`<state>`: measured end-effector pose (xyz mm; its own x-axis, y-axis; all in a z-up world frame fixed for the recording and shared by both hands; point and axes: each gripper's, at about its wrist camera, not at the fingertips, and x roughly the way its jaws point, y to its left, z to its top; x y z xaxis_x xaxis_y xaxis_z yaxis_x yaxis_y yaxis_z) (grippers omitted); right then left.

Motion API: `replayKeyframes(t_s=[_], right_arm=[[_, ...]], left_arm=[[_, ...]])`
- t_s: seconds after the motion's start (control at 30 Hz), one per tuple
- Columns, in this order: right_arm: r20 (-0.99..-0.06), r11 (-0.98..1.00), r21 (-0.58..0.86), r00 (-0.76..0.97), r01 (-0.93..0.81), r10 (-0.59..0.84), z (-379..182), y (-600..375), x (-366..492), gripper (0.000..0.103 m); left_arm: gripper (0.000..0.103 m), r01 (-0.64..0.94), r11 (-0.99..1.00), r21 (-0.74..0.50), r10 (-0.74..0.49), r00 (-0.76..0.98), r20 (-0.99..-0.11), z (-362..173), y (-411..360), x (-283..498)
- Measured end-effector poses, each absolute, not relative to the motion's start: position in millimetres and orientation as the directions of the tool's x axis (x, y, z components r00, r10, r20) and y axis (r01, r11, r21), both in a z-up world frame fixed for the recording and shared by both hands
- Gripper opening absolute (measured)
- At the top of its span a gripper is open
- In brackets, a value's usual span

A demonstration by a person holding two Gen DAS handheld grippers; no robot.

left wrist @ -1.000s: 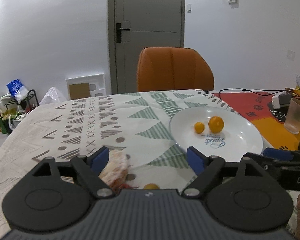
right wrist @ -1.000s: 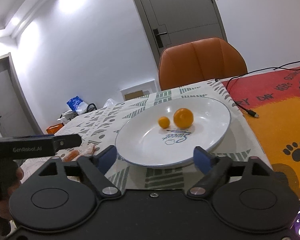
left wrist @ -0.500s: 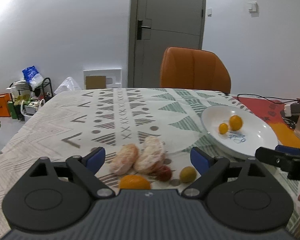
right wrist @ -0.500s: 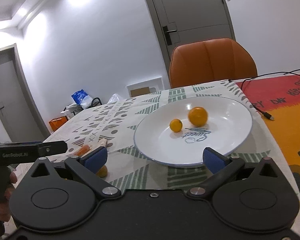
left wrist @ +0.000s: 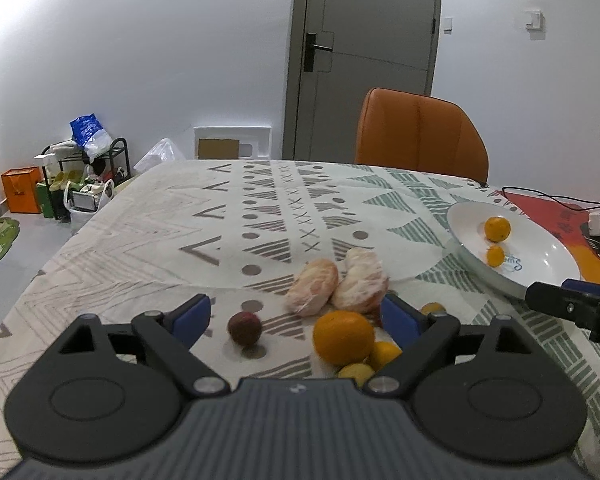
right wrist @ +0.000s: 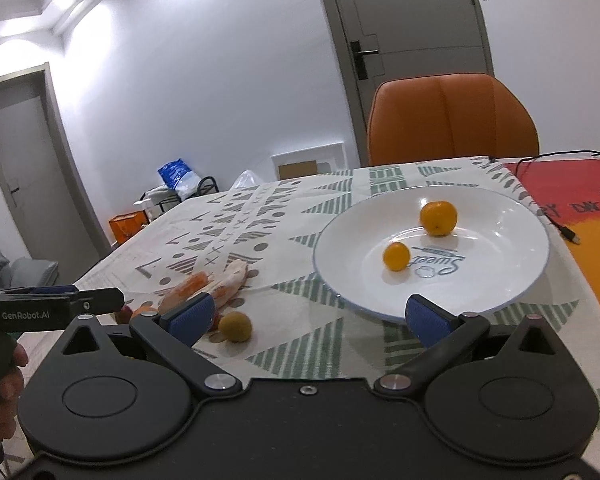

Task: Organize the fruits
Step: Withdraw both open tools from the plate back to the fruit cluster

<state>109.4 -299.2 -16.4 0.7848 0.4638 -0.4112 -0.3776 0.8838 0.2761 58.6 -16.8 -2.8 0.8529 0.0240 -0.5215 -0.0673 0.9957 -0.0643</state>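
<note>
- Both views have swung toward the loose fruit: left gripper [left wrist: 296,316] now frames the orange [left wrist: 343,337] and dark fruit [left wrist: 244,328].
- Jaws of both, right gripper [right wrist: 310,314] included, just widened; neither holds anything.
- Plate [right wrist: 500,280], near the table's right edge, carries 2 citrus; pickup likely next.
</note>
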Motion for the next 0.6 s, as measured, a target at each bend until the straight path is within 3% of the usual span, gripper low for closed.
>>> replayKeyframes(t_s=[0.6], right_arm=[[-0.445,0.83,0.249,0.702,-0.499,0.555,-17.4,-259.4,100.1,0.102]], left_arm=[[0.091,-0.087,0.991,-0.099,0.02,0.842,-0.539,-18.6,6.3,43.9]])
